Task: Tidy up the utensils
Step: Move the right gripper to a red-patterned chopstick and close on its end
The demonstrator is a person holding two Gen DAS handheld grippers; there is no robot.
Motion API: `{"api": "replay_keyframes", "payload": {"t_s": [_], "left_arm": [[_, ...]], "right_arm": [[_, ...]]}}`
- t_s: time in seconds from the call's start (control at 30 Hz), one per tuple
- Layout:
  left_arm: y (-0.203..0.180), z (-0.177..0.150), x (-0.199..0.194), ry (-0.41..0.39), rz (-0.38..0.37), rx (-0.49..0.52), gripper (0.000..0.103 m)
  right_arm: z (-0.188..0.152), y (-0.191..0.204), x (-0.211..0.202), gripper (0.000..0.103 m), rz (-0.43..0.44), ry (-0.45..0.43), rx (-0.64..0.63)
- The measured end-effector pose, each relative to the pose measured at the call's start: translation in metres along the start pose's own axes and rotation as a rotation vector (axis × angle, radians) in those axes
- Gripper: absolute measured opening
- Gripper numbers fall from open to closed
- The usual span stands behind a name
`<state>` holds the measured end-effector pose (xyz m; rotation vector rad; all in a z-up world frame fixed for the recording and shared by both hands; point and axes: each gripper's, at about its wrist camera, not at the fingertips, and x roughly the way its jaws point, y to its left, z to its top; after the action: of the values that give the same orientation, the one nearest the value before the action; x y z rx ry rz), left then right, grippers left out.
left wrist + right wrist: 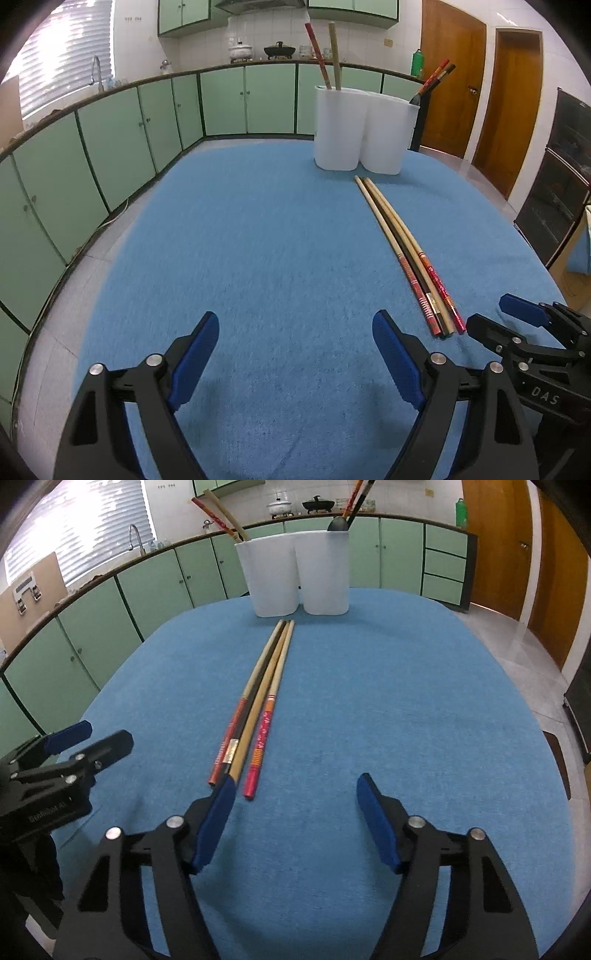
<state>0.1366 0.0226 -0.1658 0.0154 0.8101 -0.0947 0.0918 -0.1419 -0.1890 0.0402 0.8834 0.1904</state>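
Both black grippers with blue pads hung low over the blue cloth-covered table. The left gripper had its jaws spread wide with nothing between them, only bare cloth. The right gripper was likewise parted and empty; in its own view its left pad sat just at the near ends of the utensils, though whether it touched them could not be told.

The loose chopsticks, wooden with red patterned handles and one dark stick among them, lay bunched side by side on the cloth, four by the look of it, pointing lengthwise toward the holder. Their thin tips ended just short of its base.

The white plastic two-compartment utensil holder stood upright at the far side of the table. In its left compartment, a red-handled chopstick and a plain tan one leaned. In the right compartment stood more red and dark chopsticks beside a dark spoon.

Behind the table ran pale green cabinets.
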Motion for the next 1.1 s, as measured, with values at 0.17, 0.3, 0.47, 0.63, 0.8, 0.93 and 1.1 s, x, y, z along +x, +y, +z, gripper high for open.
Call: {"api": "replay_keyframes", "payload": {"t_s": [0.17, 0.3, 0.47, 0.63, 0.8, 0.93, 1.1], "left_arm": [[0.001, -0.002, 0.002, 0.005, -0.006, -0.005, 0.083], [0.0, -0.002, 0.003, 0.006, -0.01, -0.011, 0.084], [-0.001, -0.004, 0.005, 0.011, -0.012, -0.015, 0.084], [-0.002, -0.004, 0.009, 0.023, -0.017, -0.019, 0.084], [-0.005, -0.005, 0.012, 0.033, -0.029, -0.009, 0.084], [-0.016, -0.006, 0.013, 0.038, -0.048, 0.009, 0.084], [-0.034, -0.005, 0.017, 0.052, -0.078, 0.034, 0.084]], "right_arm": [[0.001, 0.005, 0.005, 0.054, -0.009, 0.021, -0.017], [0.005, 0.009, 0.009, 0.049, -0.023, 0.029, -0.038], [0.006, 0.015, 0.014, 0.039, -0.044, 0.033, -0.066], [0.01, 0.017, 0.017, 0.014, -0.031, 0.035, -0.077], [0.009, 0.008, 0.014, 0.006, -0.009, 0.031, -0.04], [0.007, -0.003, 0.01, 0.005, -0.017, 0.023, -0.019], [0.003, -0.021, 0.003, 0.005, -0.034, 0.014, 0.02]]}}
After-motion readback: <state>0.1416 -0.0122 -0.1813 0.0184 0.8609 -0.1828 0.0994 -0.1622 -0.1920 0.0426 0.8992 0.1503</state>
